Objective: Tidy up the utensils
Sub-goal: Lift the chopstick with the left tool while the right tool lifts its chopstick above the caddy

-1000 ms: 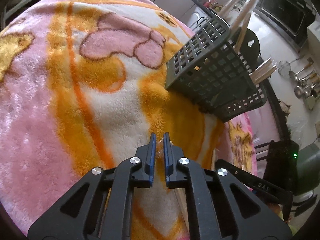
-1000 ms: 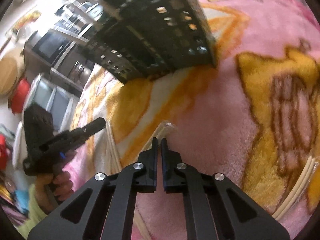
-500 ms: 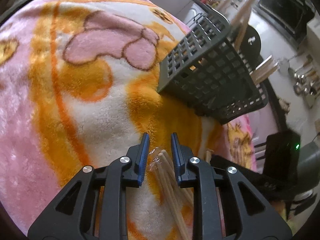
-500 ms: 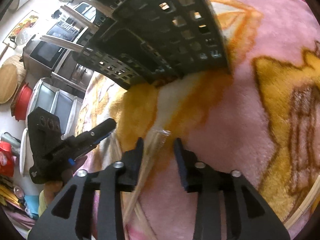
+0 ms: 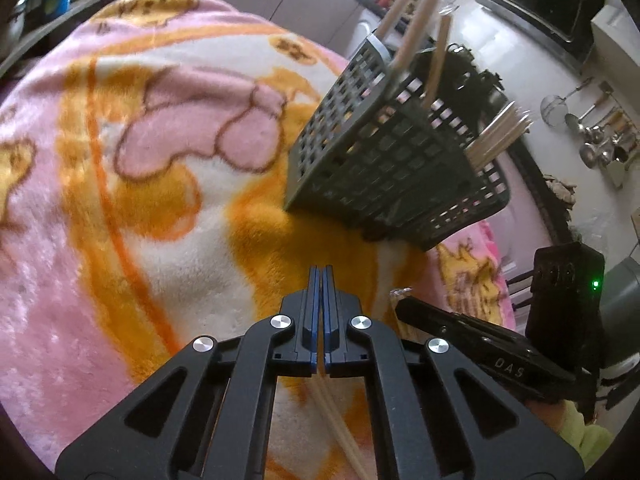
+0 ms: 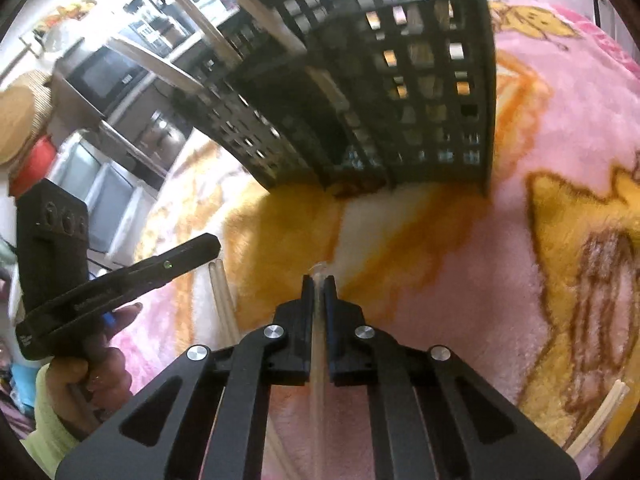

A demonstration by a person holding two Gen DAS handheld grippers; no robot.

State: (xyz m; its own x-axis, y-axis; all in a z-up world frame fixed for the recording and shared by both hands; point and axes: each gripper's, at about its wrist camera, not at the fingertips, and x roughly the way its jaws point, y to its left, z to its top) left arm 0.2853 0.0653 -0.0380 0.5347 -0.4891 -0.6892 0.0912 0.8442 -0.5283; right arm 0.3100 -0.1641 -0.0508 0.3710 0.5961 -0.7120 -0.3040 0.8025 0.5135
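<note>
Pale wooden chopsticks in a clear sleeve (image 6: 319, 300) are sitting clamped between the fingers of the right gripper (image 6: 318, 280), the sleeve's tip poking just past the fingertips and the shafts running back under the gripper body. The left gripper (image 5: 321, 270) is hanging clenched, its blue pads pressed together on nothing, with more chopsticks (image 5: 340, 432) lying on the blanket (image 5: 120, 200) beneath it. The dark slotted basket (image 5: 384, 160) is standing ahead of both grippers, apparently towards the blanket's far edge, already carrying chopsticks upright (image 5: 416, 20).
</note>
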